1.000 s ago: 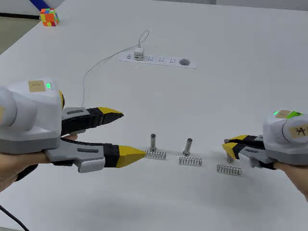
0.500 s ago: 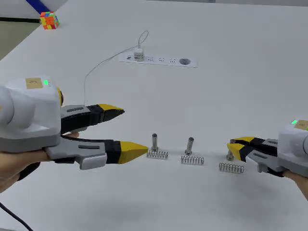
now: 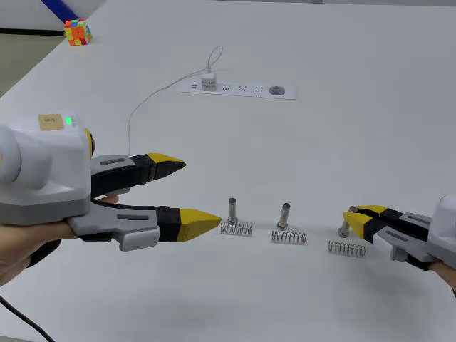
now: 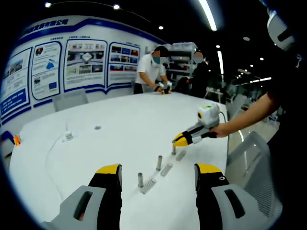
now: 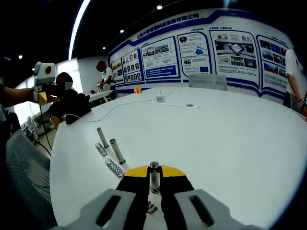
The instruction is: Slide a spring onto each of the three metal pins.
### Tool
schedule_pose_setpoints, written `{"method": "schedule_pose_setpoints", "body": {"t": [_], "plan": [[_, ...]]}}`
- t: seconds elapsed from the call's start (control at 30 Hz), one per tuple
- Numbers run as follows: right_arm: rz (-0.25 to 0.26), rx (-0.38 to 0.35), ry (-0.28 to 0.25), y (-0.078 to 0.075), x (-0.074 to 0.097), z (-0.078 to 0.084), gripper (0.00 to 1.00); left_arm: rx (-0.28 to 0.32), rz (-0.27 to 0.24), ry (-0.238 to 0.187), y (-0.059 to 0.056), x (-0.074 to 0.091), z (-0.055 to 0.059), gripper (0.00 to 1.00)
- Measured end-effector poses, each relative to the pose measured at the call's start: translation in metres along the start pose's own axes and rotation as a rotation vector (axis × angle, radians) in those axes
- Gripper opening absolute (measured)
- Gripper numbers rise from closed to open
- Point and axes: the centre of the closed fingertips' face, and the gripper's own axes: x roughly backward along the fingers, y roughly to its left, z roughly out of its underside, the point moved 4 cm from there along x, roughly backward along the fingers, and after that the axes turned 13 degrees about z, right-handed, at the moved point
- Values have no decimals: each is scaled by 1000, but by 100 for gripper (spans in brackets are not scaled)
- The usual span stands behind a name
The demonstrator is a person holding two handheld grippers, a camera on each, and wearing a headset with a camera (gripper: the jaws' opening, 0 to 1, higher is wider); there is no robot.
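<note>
Head view, left gripper [image 3: 199, 194]: left of the frame; black jaws with yellow tips spread wide apart with nothing between them, tips pointing right.
Head view, right gripper [image 3: 354, 216]: lower right edge; jaws close together, tips just beside the right pin [image 3: 344, 229].
Head view, pins: left pin [image 3: 232, 210], middle pin [image 3: 285, 214] and the right pin form a row across the lower centre of the white counter [image 3: 320, 142]. Each is a short grey metal rod with a rounded head, long axis upright.
Head view, springs: left spring [image 3: 236, 229], middle spring [image 3: 288, 237] and right spring [image 3: 347, 249] are fine silver coils. Each lies flat just below its pin, long axis left to right in the frame.
Head view, background: power strip [image 3: 239, 89] at upper centre; coloured cube [image 3: 77, 31] at upper left.
Left gripper view, own jaws: apart at the bottom, empty.
Left gripper view, pins: they stand upright on a diagonal from the left pin [image 4: 140, 179] at lower centre up to the right pin [image 4: 173, 149]. A spring lies beside each pin along that diagonal.
Right gripper view, own jaws: only a narrow gap; the right pin [image 5: 154, 177] stands upright at the tips, in line with that gap. I cannot tell whether the jaws press on it.
Right gripper view, others: middle pin [image 5: 116, 150] and left pin [image 5: 102, 137] are upright at left of centre, with the middle spring [image 5: 114, 167] and left spring [image 5: 100, 149] lying beside them.
</note>
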Motion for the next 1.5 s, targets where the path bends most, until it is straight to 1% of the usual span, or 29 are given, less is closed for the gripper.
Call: {"method": "schedule_pose_setpoints", "body": {"t": [0.07, 0.17, 0.3, 0.4, 0.5, 0.57, 0.67, 0.77, 0.83, 0.87, 0.9, 0.93, 0.97, 1.07, 1.13, 1.2, 1.33, 1.5], "plan": [[-7, 31, 1, 0, 0, 0, 9, 1, 1, 1, -1, 0, 0, 63], [-7, 54, 6, 0, 1, 0, 9, -1, 3, 0, -1, -1, 0, 63], [-11, 63, 9, 2, 3, -2, 10, -4, 6, 0, -3, -2, -1, 63], [-14, 51, 6, 1, 5, -7, 12, -7, 10, 3, -4, -2, -1, 63], [-21, 59, 13, -1, 7, -10, 14, -9, 10, 0, -5, -2, -2, 63], [-26, 74, 22, -3, 11, -12, 16, -7, 4, 1, -5, -2, -2, 64], [-42, 81, 33, -12, 15, -12, 19, -3, -7, -2, -4, 0, -2, 64], [-94, 114, 80, -12, 22, -7, 21, 5, -12, -6, -3, 2, 0, 64], [-133, 178, 120, -12, 25, 1, 21, 13, -28, 6, -1, 3, 3, 66], [-133, 234, 138, -13, 26, 6, 21, 15, -38, 21, 0, 3, 5, 67], [-140, 274, 154, -12, 27, 10, 21, 14, -40, 27, 0, 3, 5, 67], [-156, 292, 168, -10, 28, 13, 21, 13, -40, 29, 0, 3, 5, 66], [-176, 303, 180, -7, 28, 17, 21, 15, -38, 32, 0, 3, 6, 64], [-189, 322, 191, -4, 27, 22, 21, 30, -28, 39, -1, 3, 8, 61], [-196, 316, 198, -2, 25, 24, 21, 25, -31, 42, 0, 4, 9, 61], [-205, 329, 214, 0, 23, 27, 21, 19, -30, 38, 0, 4, 9, 62], [-227, 360, 248, 0, 19, 36, 21, 26, -28, 26, 1, 4, 8, 62], [-243, 370, 257, -1, 15, 39, 21, 32, -32, 24, 3, 3, 9, 61]]}}
